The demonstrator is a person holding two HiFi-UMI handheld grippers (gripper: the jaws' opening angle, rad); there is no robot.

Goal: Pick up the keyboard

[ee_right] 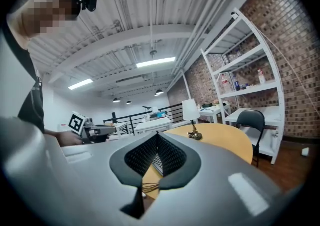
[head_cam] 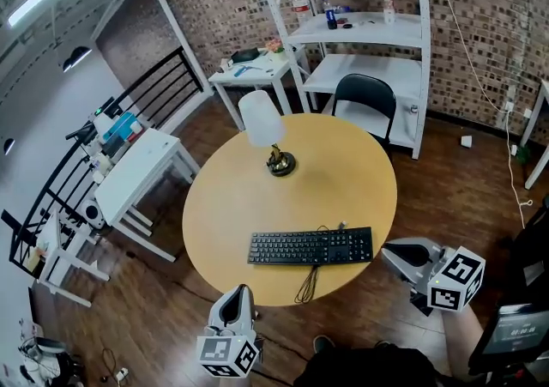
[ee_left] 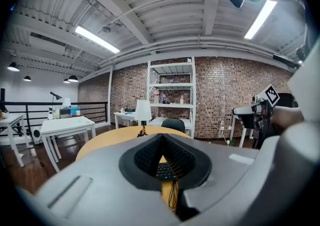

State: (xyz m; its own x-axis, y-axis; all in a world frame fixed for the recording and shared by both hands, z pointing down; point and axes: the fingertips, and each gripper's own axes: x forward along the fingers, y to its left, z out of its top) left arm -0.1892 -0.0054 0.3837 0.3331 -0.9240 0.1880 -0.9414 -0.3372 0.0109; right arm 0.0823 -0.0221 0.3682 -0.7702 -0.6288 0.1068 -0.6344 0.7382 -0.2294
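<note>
Loft-style office or studio, exposed brick wall (head_cam: 480, 25), white metal shelving unit (head_cam: 369, 31) holding bottles (head_cam: 330, 13), white desks (head_cam: 141, 162) beside a black railing (head_cam: 159, 85), round wooden table (head_cam: 240, 196) with keyboard (head_cam: 310, 247) and table lamp (head_cam: 262, 119), 1 black chair (head_cam: 364, 93), wood floor (head_cam: 446, 196), strip lights (ee_left: 97, 39) under a ribbed white ceiling (ee_left: 165, 14).

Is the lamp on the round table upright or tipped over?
Upright: the lamp stands on its base, with the shade straight above it.

A black keyboard (head_cam: 310, 247) is laid flat, keys up, on the round wooden table (head_cam: 249, 188), close to its near edge. Its long side is set almost straight across the head view, with the right end slightly farther away. Its black cable (head_cam: 308, 284) is draped in loops over that near edge.
</note>
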